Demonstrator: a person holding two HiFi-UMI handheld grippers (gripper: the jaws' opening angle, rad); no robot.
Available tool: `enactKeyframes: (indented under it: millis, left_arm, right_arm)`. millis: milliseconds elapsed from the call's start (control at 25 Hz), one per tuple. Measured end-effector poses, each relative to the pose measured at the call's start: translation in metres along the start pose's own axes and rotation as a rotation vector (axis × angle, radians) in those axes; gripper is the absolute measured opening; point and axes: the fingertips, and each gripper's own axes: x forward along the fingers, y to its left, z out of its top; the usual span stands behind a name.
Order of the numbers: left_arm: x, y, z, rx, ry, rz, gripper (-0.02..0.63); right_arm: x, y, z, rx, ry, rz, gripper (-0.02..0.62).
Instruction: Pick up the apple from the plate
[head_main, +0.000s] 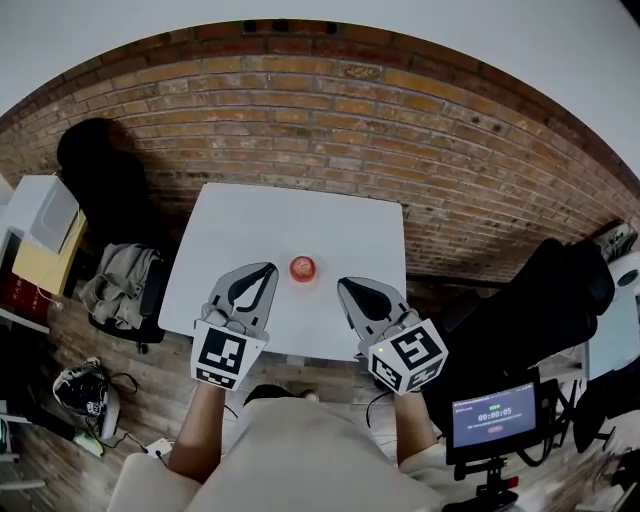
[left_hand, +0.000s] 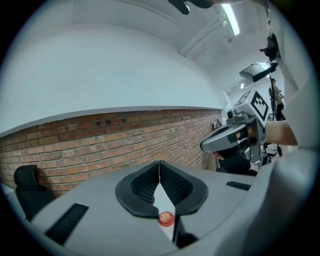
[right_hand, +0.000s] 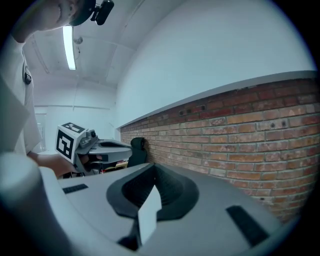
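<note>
The left gripper (head_main: 266, 273) is clenched. In the left gripper view its two ribbed black rubber pads (left_hand: 172, 185) meet tip to tip along a thin seam, and nothing is pinched between them. Below the seam the curved pads leave a narrow wedge-shaped gap. Through the bottom of that gap shows the apple (left_hand: 166, 218), small, round and glossy red, lying out on the table beyond the jaws and touching neither pad.

The right gripper (head_main: 347, 288) is closed too. In the right gripper view its pads (right_hand: 170, 187) join at the tips with the same teardrop hollow beneath, and only a sliver of white tabletop (right_hand: 148, 220) shows through it. It holds nothing.

In the head view the apple (head_main: 302, 268) sits just below the centre of the frame on the smooth, white, square table (head_main: 290, 215), between the two gripper tips and a little above them, apart from both. The plate under it cannot be made out against the white top.

Both grippers have smooth matt grey shells that taper towards the tips. Each carries a white cube with black square markers (head_main: 222, 354) at the rear. A rough red brick wall (head_main: 330, 110) arcs across the upper part of the frame
</note>
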Motion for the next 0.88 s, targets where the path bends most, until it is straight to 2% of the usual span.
enactKeyframes:
  millis: [200,520,680,880]
  left_arm:
    - [0.006,-0.006,-0.001,-0.002,0.012,0.004,0.006]
    - [0.017,-0.011,-0.011,0.009,0.04,-0.057,0.008]
    - [0.023,-0.008,-0.015,0.013,0.053,-0.077,0.008]
    - [0.056,0.002,-0.027,0.012,0.07,-0.121,0.008]
  right_arm:
    - [0.001,-0.005,-0.003,-0.001,0.007,0.023,0.002]
    - [0.008,-0.012,-0.014,0.018,0.019,0.019,0.002]
    - [0.011,-0.014,-0.012,0.023,0.019,0.009,0.002]
    - [0.032,-0.038,-0.014,0.033,0.02,-0.031,0.002]
